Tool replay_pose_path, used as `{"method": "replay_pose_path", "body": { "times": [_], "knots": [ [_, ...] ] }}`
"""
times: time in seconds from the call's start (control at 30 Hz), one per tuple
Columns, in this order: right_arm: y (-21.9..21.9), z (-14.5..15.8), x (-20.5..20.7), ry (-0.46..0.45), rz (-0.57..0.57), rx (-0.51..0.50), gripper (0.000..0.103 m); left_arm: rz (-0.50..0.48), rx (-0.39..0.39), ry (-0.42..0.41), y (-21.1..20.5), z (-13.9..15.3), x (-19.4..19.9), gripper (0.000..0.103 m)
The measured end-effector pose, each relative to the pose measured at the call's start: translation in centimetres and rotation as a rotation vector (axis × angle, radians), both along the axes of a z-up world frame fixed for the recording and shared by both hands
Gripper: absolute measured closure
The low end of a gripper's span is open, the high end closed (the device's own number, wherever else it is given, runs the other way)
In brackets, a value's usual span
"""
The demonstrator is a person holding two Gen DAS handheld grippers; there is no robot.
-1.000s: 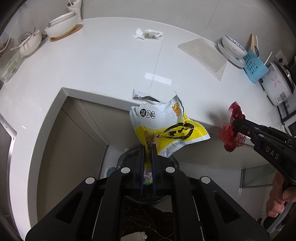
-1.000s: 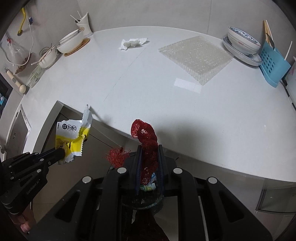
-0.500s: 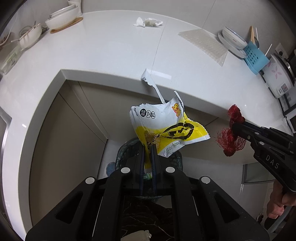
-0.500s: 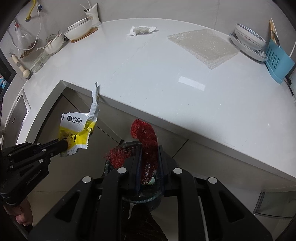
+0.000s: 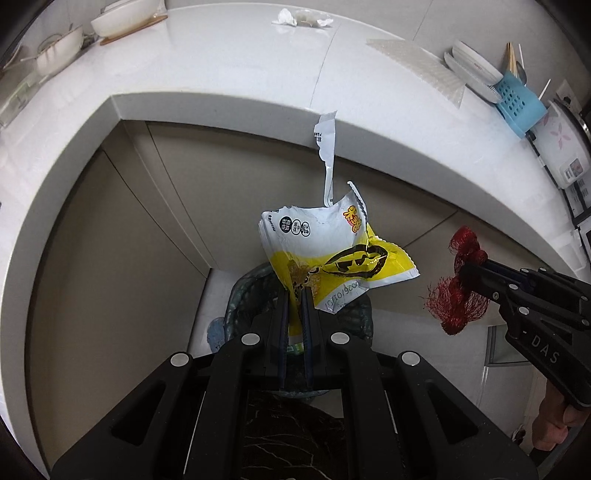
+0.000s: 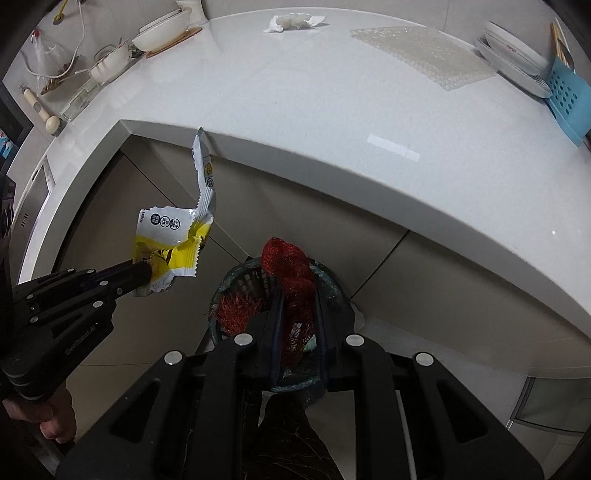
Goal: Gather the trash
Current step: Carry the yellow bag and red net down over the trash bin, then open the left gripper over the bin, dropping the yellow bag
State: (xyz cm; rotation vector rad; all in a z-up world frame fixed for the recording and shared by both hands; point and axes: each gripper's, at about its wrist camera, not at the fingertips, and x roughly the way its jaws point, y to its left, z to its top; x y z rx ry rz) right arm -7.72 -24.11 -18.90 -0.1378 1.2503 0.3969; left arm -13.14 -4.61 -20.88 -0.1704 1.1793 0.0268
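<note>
My left gripper [image 5: 294, 295] is shut on a torn yellow and white snack wrapper [image 5: 328, 254], which hangs below the counter edge above a dark mesh waste bin [image 5: 243, 291]. The same wrapper [image 6: 173, 243] and left gripper [image 6: 146, 271] show at the left of the right wrist view. My right gripper [image 6: 297, 295] is shut on a red mesh net [image 6: 290, 273], right over the bin [image 6: 332, 284]. In the left wrist view the red net [image 5: 460, 291] and right gripper [image 5: 467, 271] sit to the right of the wrapper. A crumpled white tissue [image 6: 291, 22] lies far back on the counter.
The white counter [image 6: 332, 122] curves overhead, with beige cabinet doors [image 5: 110, 258] beneath it. A clear bubble sheet [image 6: 421, 50], bowls [image 6: 166, 33], stacked plates [image 6: 513, 51] and a blue cutlery holder [image 6: 569, 96] stand on it. A hand [image 6: 55, 413] grips the left tool.
Both grippers have sunk from counter height to below the counter edge, carrying the wrapper and the red net down over the bin. Both grips are unchanged.
</note>
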Motion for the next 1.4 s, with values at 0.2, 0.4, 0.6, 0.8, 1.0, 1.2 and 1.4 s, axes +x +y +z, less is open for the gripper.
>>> {"method": "replay_pose_path", "body": {
  "times": [0.2, 0.4, 0.6, 0.8, 1.0, 1.2, 1.4],
  "knots": [
    [0.0, -2.3, 0.1, 0.045, -0.006, -0.007, 0.088, -0.003, 0.005, 0.022, 0.2, -2.1, 0.0, 0.097],
    [0.0, -3.9, 0.2, 0.061, -0.010, 0.002, 0.088, -0.005, 0.005, 0.056, 0.0, -4.2, 0.3, 0.097],
    [0.2, -5.3, 0.3, 0.089, -0.021, -0.009, 0.088, -0.021, 0.021, 0.094, -0.3, -6.1, 0.5, 0.097],
    [0.3, -5.7, 0.5, 0.100, -0.029, -0.013, 0.088, -0.043, 0.019, 0.112, -0.4, -6.9, 0.4, 0.092],
    [0.5, -5.9, 0.7, 0.113, -0.038, -0.009, 0.088, -0.053, 0.014, 0.137, -0.2, -7.8, 0.7, 0.083],
    [0.4, -6.0, 0.8, 0.125, -0.042, -0.012, 0.087, -0.053, 0.009, 0.140, -0.1, -8.1, 0.8, 0.070],
    [0.4, -6.6, 0.8, 0.127, -0.036, 0.002, 0.087, -0.029, 0.005, 0.109, 0.8, -7.3, 0.7, 0.046]
  ]
}}
